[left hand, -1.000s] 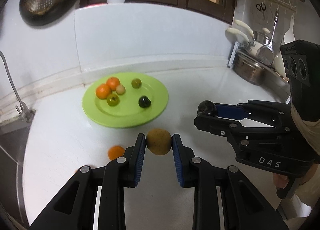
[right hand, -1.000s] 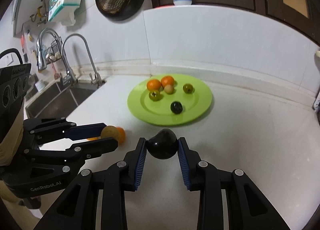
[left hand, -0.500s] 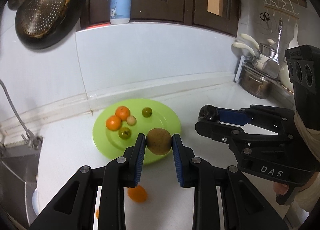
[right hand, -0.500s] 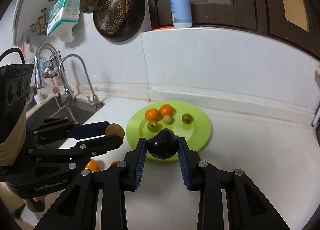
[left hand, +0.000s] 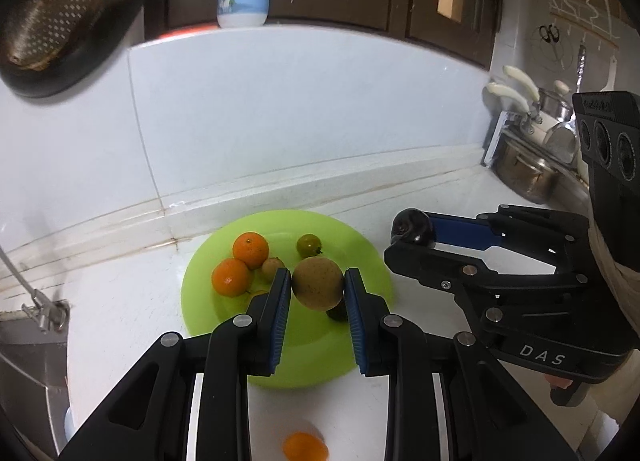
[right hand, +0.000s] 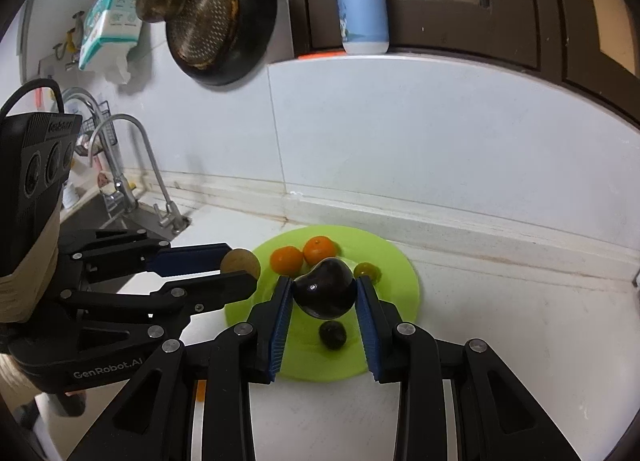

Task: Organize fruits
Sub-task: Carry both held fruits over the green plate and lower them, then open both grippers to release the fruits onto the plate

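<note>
Holding two fruits over the green plate [left hand: 362, 249], I have both grippers loaded. My left gripper [left hand: 318, 289] pinches a round brownish-green fruit [left hand: 317, 282] between its blue pads, raised above the plate's middle. My right gripper [right hand: 323, 295] clamps a dark purple, pear-shaped fruit [right hand: 325, 293] the same way, and in the left wrist view it sits off to the right of my left fingers, just past the plate's rim.

Ahead of the left gripper's tips, on the plate, lie two oranges [left hand: 240, 265] touching each other, a small tan fruit [left hand: 271, 265] beside them and a small green one [left hand: 308, 245] further right. A small dark fruit [right hand: 333, 334] rests on the plate just below the right gripper's load. Nearer me than the plate, under the left gripper, an orange piece [left hand: 305, 445] lies on the white counter [left hand: 120, 301], blurred. A faucet [right hand: 120, 149] stands to the far left of the right gripper.
</note>
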Motion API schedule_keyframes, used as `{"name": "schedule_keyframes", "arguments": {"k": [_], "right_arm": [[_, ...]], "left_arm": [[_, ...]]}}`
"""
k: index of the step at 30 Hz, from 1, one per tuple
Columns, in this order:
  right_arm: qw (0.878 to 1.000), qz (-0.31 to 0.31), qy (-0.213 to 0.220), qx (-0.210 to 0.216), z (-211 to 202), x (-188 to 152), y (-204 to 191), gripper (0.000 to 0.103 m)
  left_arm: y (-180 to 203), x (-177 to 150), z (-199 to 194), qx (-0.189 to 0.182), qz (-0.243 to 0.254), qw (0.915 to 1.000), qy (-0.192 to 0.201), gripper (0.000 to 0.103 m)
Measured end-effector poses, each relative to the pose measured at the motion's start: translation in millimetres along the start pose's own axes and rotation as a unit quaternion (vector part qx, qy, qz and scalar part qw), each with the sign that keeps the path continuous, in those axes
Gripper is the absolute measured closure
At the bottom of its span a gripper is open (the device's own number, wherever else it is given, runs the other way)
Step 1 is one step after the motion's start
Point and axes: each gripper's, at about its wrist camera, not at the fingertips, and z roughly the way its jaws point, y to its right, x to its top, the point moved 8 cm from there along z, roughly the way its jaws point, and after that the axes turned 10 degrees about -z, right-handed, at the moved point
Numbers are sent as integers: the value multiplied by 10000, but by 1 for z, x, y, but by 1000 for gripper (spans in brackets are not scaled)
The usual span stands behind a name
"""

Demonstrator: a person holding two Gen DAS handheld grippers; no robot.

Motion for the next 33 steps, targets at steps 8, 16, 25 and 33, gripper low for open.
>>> {"name": "schedule_keyframes", "arguments": {"k": [8, 16, 25, 33], "right_arm": [[9994, 117, -311, 72, 42, -7, 18, 70], [9977, 288, -587, 156, 75, -21, 31, 70], [9959, 405, -785, 199, 97, -32, 38, 70], [9953, 572, -773, 127, 97, -33, 44, 60]], "left_arm": [[-13, -1, 40, -2, 2, 9992, -402, 75], [-21, -4, 71, -17, 28, 9976, -690, 75], [-23, -5, 91, -35, 6, 9965, -832, 75], [-27, -1, 82, 242, 29, 9975, -669, 64]]}}
